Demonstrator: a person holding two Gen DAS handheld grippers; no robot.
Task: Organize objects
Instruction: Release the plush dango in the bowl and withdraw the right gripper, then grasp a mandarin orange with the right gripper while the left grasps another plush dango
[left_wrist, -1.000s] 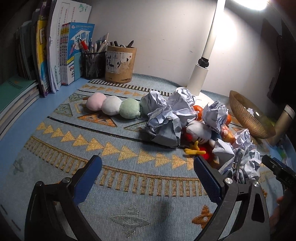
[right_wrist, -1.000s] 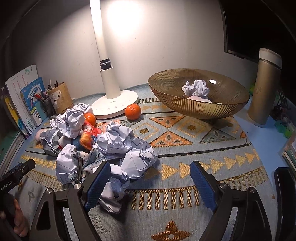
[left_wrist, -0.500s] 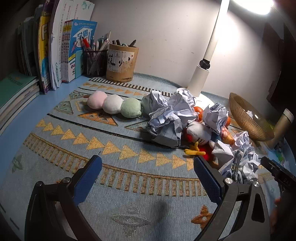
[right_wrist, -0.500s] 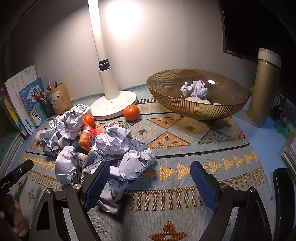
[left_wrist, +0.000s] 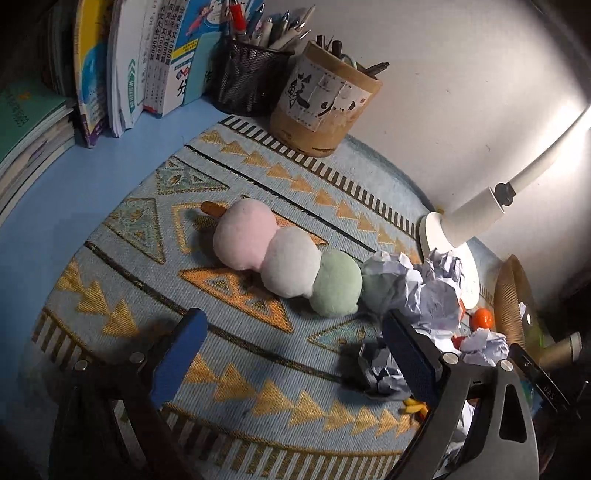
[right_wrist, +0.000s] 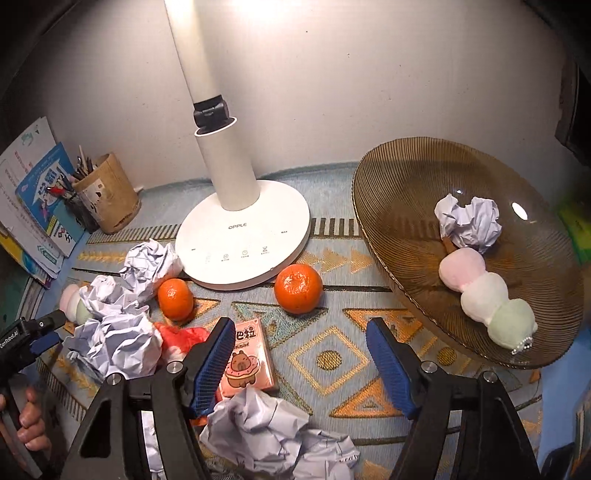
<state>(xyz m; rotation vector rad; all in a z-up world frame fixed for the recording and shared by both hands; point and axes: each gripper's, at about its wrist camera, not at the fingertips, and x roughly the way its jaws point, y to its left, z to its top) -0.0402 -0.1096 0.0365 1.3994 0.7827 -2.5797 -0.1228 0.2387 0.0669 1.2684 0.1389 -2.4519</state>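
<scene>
My left gripper (left_wrist: 291, 354) is open and empty, just short of a pink, white and green plush dango (left_wrist: 284, 264) lying on the patterned mat. Crumpled paper balls (left_wrist: 424, 291) lie at the plush's green end. My right gripper (right_wrist: 301, 360) is open and empty, above the mat beside a pink capybara card box (right_wrist: 247, 356). Two oranges (right_wrist: 298, 283) (right_wrist: 175, 298) lie by the lamp base. Crumpled paper (right_wrist: 114, 332) lies left and below. A brown ribbed bowl (right_wrist: 399, 177) holds a second plush dango (right_wrist: 487, 295) and a paper ball (right_wrist: 471, 221).
A white desk lamp (right_wrist: 242, 225) stands at the back centre. A bamboo pen holder (left_wrist: 325, 107), a black mesh pen cup (left_wrist: 247, 77) and upright books (left_wrist: 147, 62) line the back left. A red toy (right_wrist: 177, 338) lies among the paper.
Both grippers moved forward and lower. The left one closed in on the plush dango. The right one advanced past the paper pile toward the oranges and card box. Both stayed open.
</scene>
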